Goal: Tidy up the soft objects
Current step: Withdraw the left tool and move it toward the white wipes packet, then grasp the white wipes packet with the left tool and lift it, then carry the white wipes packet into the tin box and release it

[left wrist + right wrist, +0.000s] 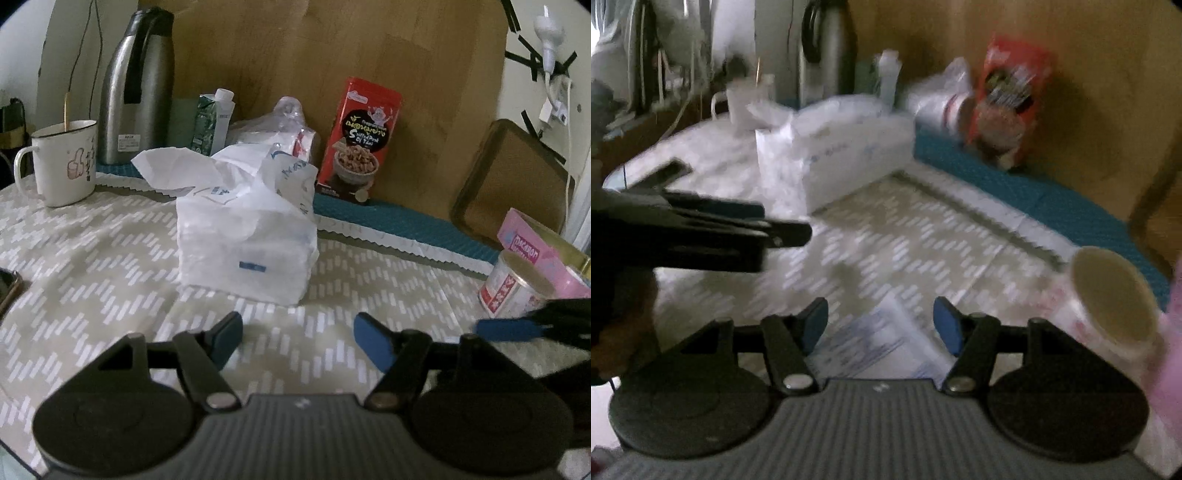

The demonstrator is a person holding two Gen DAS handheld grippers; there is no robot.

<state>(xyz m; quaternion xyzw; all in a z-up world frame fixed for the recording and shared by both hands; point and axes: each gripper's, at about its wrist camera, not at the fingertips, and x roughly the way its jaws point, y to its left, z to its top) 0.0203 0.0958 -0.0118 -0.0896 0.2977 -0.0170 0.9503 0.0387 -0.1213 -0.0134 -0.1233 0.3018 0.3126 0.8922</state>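
Observation:
A soft white pack of tissues (247,229) in torn plastic wrap stands on the patterned tablecloth, a tissue sticking out at its top left. My left gripper (297,341) is open and empty, a short way in front of the pack. In the blurred right wrist view the pack (842,147) lies further off to the upper left. My right gripper (881,326) is open and empty, over a flat white printed packet (882,347) on the cloth. The left gripper (746,225) shows at the left of that view, and a right finger (506,329) at the right of the left wrist view.
A white mug (62,162), a steel thermos (138,85), a green carton (214,122), a clear bag (280,129) and a red snack box (356,140) line the back. A white can (513,284) and a pink box (535,251) sit right. A phone (7,288) lies left.

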